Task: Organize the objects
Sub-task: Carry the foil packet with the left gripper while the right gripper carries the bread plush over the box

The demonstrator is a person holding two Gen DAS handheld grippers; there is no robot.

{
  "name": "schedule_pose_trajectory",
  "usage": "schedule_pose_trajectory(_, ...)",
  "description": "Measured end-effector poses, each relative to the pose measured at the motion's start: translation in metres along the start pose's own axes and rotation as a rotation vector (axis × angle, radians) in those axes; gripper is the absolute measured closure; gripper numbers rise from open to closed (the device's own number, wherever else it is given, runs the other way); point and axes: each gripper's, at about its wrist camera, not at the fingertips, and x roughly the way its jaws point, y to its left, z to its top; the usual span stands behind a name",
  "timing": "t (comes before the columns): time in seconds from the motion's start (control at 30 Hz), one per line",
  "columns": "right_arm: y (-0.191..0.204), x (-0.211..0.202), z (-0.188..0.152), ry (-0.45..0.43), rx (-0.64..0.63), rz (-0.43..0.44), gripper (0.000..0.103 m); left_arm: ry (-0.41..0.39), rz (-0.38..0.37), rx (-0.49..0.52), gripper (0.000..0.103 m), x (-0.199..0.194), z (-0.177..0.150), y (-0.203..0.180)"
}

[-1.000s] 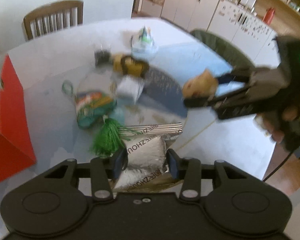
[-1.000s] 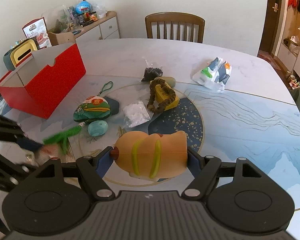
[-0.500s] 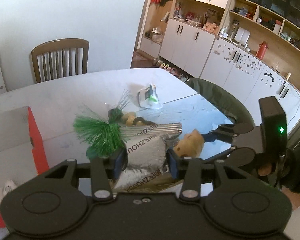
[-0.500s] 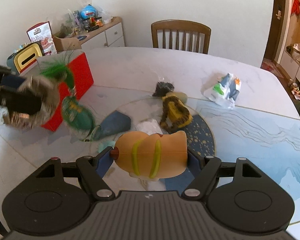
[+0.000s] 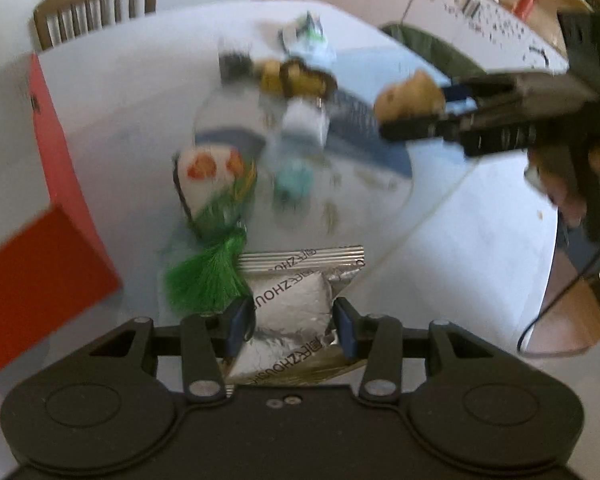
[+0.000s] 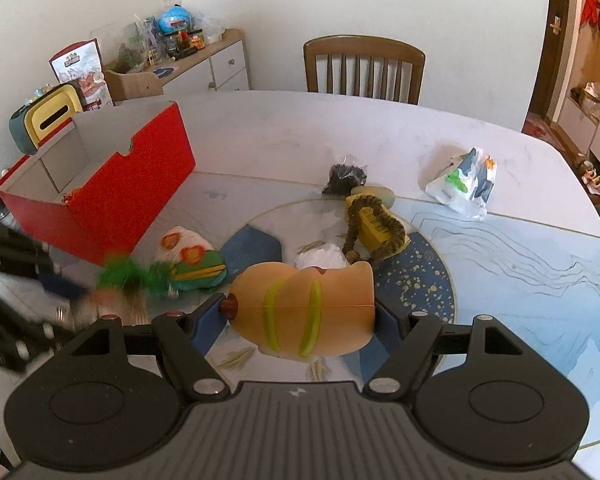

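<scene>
My left gripper (image 5: 294, 316) is shut on a silver foil packet (image 5: 290, 300) low over the table. A green tassel (image 5: 204, 280) sticks out beside its left finger and seems caught with the packet. The tassel's plush charm (image 5: 208, 176) lies on the table, white side up. In the right wrist view the left gripper (image 6: 60, 288) is a blur at the left, near the red box (image 6: 112, 200). My right gripper (image 6: 300, 320) is shut on an orange hot dog toy (image 6: 304, 308) above the table's middle. The left wrist view shows this toy (image 5: 410, 94) at the upper right.
On the table lie a teal egg (image 5: 294, 178), a white packet (image 6: 320, 256), a yellow item wrapped in brown rope (image 6: 374, 226), a black bag (image 6: 344, 176) and a white plastic bag (image 6: 462, 186). A wooden chair (image 6: 364, 68) stands at the far side.
The left gripper rose with the packet, swinging the tassel and plush charm up, then came back down; the charm now lies flipped. The right gripper drifted slightly, still holding the hot dog toy.
</scene>
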Motion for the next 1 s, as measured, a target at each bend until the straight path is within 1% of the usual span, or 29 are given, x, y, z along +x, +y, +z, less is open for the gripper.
schedule_pose_trajectory(0.07,0.001,0.001,-0.001,0.003,0.005,-0.001,0.026,0.011,-0.009,0.005,0.055,-0.004,-0.007,0.001)
schedule_pose_trajectory(0.1,0.002,0.001,-0.002,0.005,0.006,-0.001,0.026,0.01,-0.034,0.006,0.049,-0.009,-0.011,0.0)
schedule_pose_trajectory(0.13,0.003,0.001,-0.002,0.006,0.006,-0.001,0.026,0.002,-0.047,0.005,0.037,-0.015,-0.016,0.0)
schedule_pose_trajectory(0.2,0.003,0.001,-0.003,0.009,0.005,0.001,0.026,-0.021,-0.046,0.004,0.026,-0.025,-0.024,-0.004)
schedule_pose_trajectory(0.37,0.001,0.003,-0.004,0.016,-0.001,0.012,0.026,-0.023,-0.052,0.006,0.028,-0.024,-0.026,-0.02)
schedule_pose_trajectory(0.43,0.001,0.004,-0.003,0.019,-0.012,0.022,0.026,-0.008,-0.042,0.007,0.032,-0.015,-0.025,-0.028)
schedule_pose_trajectory(0.5,0.001,0.005,-0.003,0.019,-0.026,0.031,0.026,-0.001,-0.016,0.005,0.033,-0.006,-0.024,-0.034)
schedule_pose_trajectory(0.57,0.0,0.004,-0.003,0.016,-0.037,0.044,0.026,0.001,0.046,-0.001,0.033,0.003,-0.024,-0.036)
schedule_pose_trajectory(0.67,-0.002,0.004,-0.003,0.015,-0.048,0.056,0.026,-0.01,0.101,-0.022,0.033,0.008,-0.023,-0.035)
schedule_pose_trajectory(0.73,-0.006,0.004,-0.004,0.016,-0.054,0.064,0.026,-0.012,0.134,-0.026,0.039,0.01,-0.024,-0.036)
schedule_pose_trajectory(0.77,-0.007,0.004,-0.005,0.017,-0.056,0.067,0.026,-0.013,0.159,-0.014,0.041,0.01,-0.024,-0.039)
schedule_pose_trajectory(0.83,-0.01,0.003,-0.006,0.016,-0.062,0.073,0.026,-0.011,0.22,0.022,0.05,0.014,-0.026,-0.045)
schedule_pose_trajectory(0.9,-0.014,0.002,-0.007,0.015,-0.064,0.077,0.026,-0.014,0.274,0.047,0.056,0.018,-0.027,-0.05)
schedule_pose_trajectory(1.0,-0.018,0.001,-0.006,0.012,-0.07,0.083,0.026,-0.031,0.316,0.045,0.067,0.016,-0.027,-0.052)
